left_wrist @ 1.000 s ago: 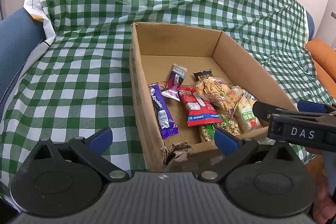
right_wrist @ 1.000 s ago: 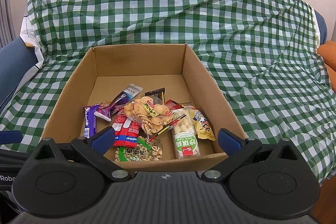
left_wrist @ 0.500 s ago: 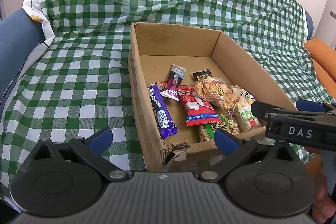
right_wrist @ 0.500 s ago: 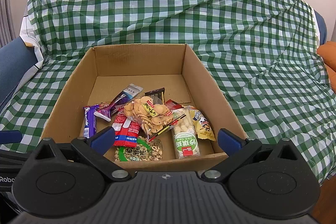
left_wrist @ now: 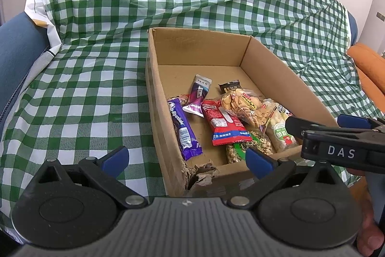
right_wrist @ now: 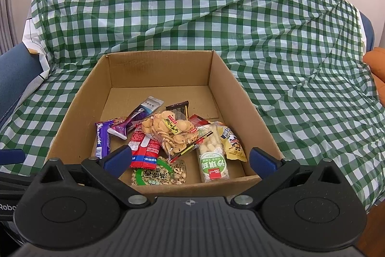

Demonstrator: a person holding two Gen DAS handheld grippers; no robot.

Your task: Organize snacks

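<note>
An open cardboard box [right_wrist: 221, 78] [left_wrist: 154, 93] sits on a green checked cloth. Inside lie several snack packs: a purple chocolate bar [left_wrist: 184, 129] [right_wrist: 102, 139], a red packet [left_wrist: 222, 124] [right_wrist: 144, 151], a clear bag of round crackers [right_wrist: 170, 131] [left_wrist: 243, 105], a green peanut pack [right_wrist: 158, 175], a white-and-green stick pack [right_wrist: 213, 160] and a yellow pack [right_wrist: 232, 146]. My left gripper [left_wrist: 186, 158] is open and empty, just before the box's torn near-left corner. My right gripper [right_wrist: 190, 160] is open and empty over the box's near wall; it also shows in the left wrist view [left_wrist: 336, 139].
The green checked cloth [right_wrist: 300, 88] covers a sofa-like seat and its back. A blue cushion [left_wrist: 16, 49] lies at the left and an orange one [left_wrist: 368, 69] at the right. A white wall stands behind.
The left wrist view has shifted slightly, so the box sits a little further left in it. The right gripper and the snacks have not visibly moved.
</note>
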